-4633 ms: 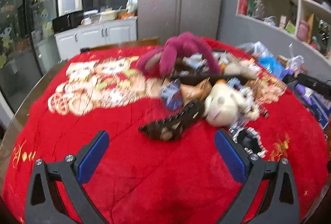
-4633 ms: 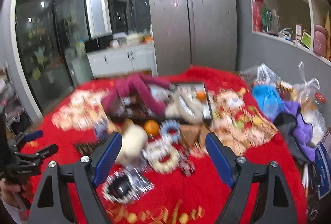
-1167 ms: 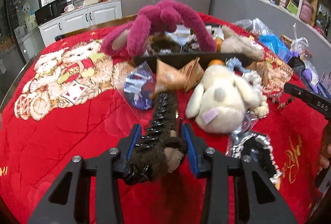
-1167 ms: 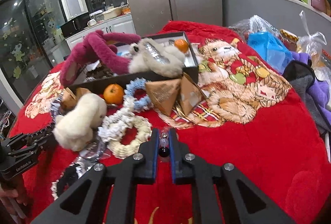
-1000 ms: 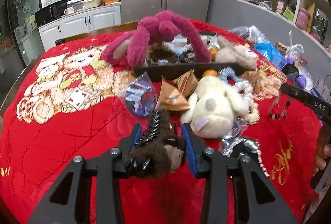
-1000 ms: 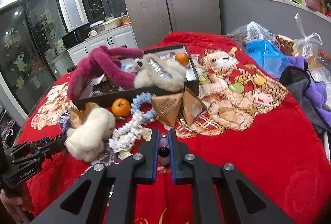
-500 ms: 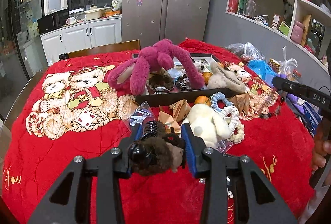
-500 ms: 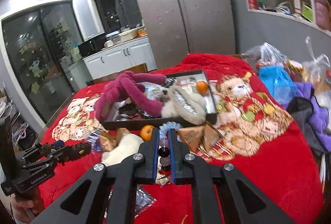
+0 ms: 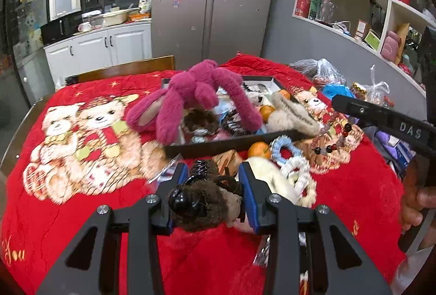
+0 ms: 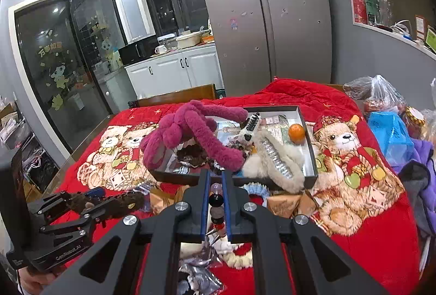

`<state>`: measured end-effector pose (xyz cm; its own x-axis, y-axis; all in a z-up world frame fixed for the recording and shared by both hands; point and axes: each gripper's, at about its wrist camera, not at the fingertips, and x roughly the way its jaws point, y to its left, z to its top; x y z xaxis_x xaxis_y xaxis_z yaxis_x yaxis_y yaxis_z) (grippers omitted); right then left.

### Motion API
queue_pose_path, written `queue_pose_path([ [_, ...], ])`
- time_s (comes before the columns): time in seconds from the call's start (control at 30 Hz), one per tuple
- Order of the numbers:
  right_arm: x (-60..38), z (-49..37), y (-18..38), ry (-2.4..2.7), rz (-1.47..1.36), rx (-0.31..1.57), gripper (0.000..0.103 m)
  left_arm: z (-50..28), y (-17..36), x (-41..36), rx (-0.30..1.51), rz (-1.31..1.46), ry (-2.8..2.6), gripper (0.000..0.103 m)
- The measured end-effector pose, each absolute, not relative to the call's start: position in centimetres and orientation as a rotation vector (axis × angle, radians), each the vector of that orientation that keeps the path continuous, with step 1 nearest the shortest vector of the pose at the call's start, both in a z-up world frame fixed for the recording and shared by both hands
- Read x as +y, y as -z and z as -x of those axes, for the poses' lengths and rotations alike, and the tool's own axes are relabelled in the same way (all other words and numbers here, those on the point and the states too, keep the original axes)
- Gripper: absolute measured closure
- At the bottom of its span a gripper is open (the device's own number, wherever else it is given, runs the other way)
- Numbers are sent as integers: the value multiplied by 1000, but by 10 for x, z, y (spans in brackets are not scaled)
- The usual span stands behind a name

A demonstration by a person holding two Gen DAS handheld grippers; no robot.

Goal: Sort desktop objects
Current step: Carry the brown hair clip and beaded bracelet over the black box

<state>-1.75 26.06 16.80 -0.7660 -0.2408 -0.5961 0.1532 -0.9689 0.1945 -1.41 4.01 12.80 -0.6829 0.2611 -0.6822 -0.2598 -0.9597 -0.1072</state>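
Item one: our left gripper point(image 9: 214, 190), clamped on a brown furry hair claw point(image 9: 203, 199) with a black toothed clip; it is held above the red bear-print blanket point(image 9: 68, 202), clear of the clutter.

Item two: our right gripper point(image 10: 215, 202), jaws nearly together, pinching a string of dark and pale beads point(image 10: 216, 206); in the left wrist view the beads dangle from its tips at about 3 o'clock, over the blanket's bear print.

Item three: black tray point(image 10: 309, 156), at 12 o'clock from the right gripper; it holds a magenta plush rabbit point(image 10: 196, 134) draped over its left edge, a cream furry hair clip point(image 10: 275, 158), an orange point(image 10: 296, 132) at its 2 o'clock corner; smaller contents too jumbled to name.

Item four: loose things on the blanket just before the tray's near wall in the left wrist view; a second orange point(image 9: 259, 149), a pale blue scrunchie point(image 9: 283, 151), a cream plush toy point(image 9: 272, 177), tan paper packets point(image 9: 227, 158); all close together, several touching.
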Motion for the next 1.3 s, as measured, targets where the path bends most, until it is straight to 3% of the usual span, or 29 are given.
queue_pose_path([
  [0.43, 275, 89, -169, 2778, -1045, -163, 94, 101, -130, 73, 54, 1103, -2611, 64],
  [0.9, 292, 167, -113, 2732, -1232, -142, 94, 179, -86, 95, 63, 1190, -2571, 64],
  [1.3, 291, 215, -98, 2744, -1252, -129, 94, 196, -68, 104, 76, 1185, -2551, 64],
])
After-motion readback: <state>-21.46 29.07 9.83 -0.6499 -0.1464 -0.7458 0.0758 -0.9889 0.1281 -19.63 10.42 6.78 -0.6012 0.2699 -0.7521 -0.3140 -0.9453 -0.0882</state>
